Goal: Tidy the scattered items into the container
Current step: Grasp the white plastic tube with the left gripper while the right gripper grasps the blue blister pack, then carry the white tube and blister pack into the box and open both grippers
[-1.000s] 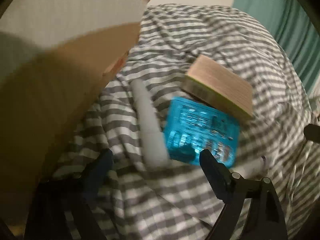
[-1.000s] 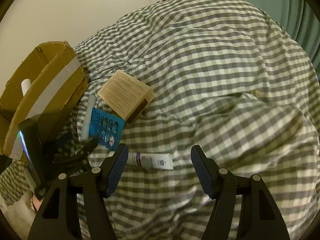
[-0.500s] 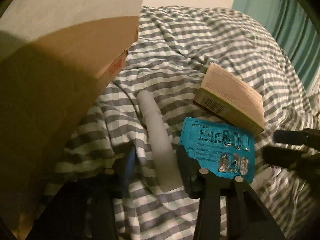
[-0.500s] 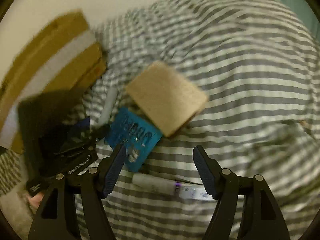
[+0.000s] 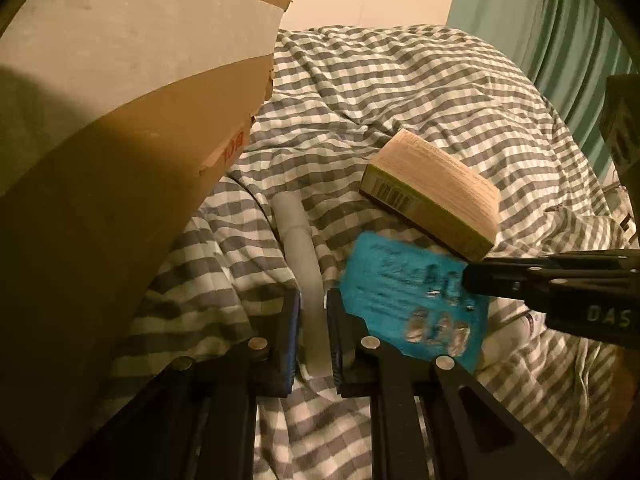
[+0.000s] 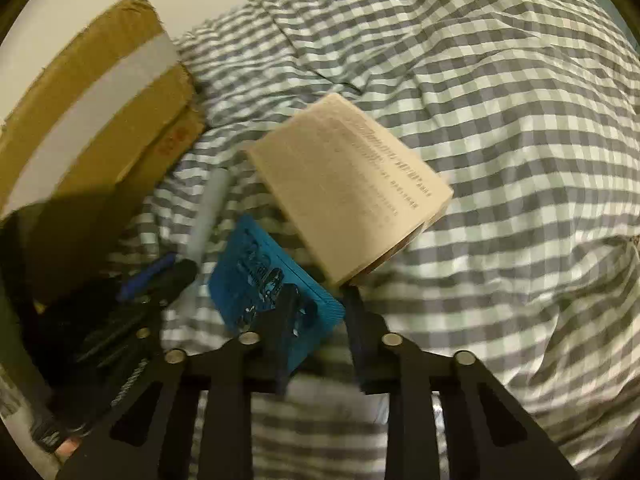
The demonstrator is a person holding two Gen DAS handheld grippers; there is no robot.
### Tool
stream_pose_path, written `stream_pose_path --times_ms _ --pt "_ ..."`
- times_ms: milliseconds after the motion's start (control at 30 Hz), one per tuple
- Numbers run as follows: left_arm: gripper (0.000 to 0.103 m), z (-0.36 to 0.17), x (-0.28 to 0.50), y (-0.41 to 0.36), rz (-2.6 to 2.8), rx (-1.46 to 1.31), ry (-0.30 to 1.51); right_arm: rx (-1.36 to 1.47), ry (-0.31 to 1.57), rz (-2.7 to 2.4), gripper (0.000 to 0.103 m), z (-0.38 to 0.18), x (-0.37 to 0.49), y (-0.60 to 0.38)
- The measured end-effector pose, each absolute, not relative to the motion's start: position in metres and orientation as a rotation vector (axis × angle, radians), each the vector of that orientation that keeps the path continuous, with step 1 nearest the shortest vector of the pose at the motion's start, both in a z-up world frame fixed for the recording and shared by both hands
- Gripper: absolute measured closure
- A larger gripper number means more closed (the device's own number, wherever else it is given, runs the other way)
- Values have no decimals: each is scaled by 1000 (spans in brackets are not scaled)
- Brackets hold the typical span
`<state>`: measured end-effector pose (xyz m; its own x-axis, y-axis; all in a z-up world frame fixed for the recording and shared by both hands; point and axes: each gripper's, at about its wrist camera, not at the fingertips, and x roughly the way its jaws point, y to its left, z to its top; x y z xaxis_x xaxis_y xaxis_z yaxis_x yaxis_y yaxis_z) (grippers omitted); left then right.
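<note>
A pale grey stick (image 5: 296,240) lies on the checked bedcover beside the cardboard box (image 5: 120,128). My left gripper (image 5: 313,304) is closing and its pads press on the stick's near end. A blue blister pack (image 5: 400,292) lies just right of it, under the edge of a tan carton (image 5: 436,196). In the right wrist view the blister pack (image 6: 256,272) is tilted, with its near corner between the closing jaws of my right gripper (image 6: 320,300), which pinch it. The tan carton (image 6: 344,188) lies just beyond.
A white tube (image 5: 508,332) pokes out from under the blister pack. The checked bedcover (image 6: 500,120) is rumpled and rises to the right. A teal curtain (image 5: 540,40) hangs behind. The left gripper (image 6: 160,276) stands close to the right one.
The left jaws closed from wide open onto the grey stick. The right gripper dropped down and forward over the blister pack and closed on its corner; the white tube is now beneath it.
</note>
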<state>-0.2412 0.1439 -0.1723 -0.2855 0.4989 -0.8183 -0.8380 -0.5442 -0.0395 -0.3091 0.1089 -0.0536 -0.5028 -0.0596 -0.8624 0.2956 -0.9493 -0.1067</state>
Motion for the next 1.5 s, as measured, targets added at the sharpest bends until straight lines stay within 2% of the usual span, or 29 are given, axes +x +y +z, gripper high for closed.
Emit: stream_pose_path --times_ms 133,200,267,367,400,433,467,567,733,900,1033,1233,1300,1333,1500 --pt "89 -176 -242 150 1934 -1041 521 1436 385 -2499 89 -53 -300 100" --pt "87 -180 -245 156 1924 -1052 514 1459 355 -2492 81 -59 -303 102" --pt "74 -184 -248 161 1924 -1055 519 1517 211 -2439 53 -69 -311 109" --pt "73 -193 -252 168 1931 -1058 522 1519 124 -2436 49 -78 -317 113" --pt "75 -193 -251 168 1935 -1054 521 1531 118 -2430 50 -80 -320 114" --pt "83 -193 -250 167 1933 -1050 520 1526 115 -2434 56 -79 -321 115" --pt "85 -191 -249 165 1938 -1040 527 1532 132 -2436 68 -78 -320 115" --pt "89 -186 -245 157 1929 -1039 530 1499 195 -2453 90 -66 -310 115" --pt "90 -171 -237 136 1922 -1038 531 1429 191 -2441 96 -39 -281 110" --pt "93 -162 -227 118 1898 -1048 507 1418 203 -2409 97 -39 -256 97" --pt "93 -176 -228 117 1892 -1088 533 1403 258 -2354 97 -53 -252 77" --pt "93 -187 -230 118 1882 -1087 527 1467 172 -2318 92 -85 -280 66" --pt "95 -186 -229 118 1869 -1080 513 1483 231 -2325 92 -94 -283 65" --pt "99 -185 -228 117 1856 -1080 506 1483 258 -2329 93 -95 -283 65" --pt "102 -177 -225 109 1817 -1098 473 1420 382 -2401 95 -75 -267 62"
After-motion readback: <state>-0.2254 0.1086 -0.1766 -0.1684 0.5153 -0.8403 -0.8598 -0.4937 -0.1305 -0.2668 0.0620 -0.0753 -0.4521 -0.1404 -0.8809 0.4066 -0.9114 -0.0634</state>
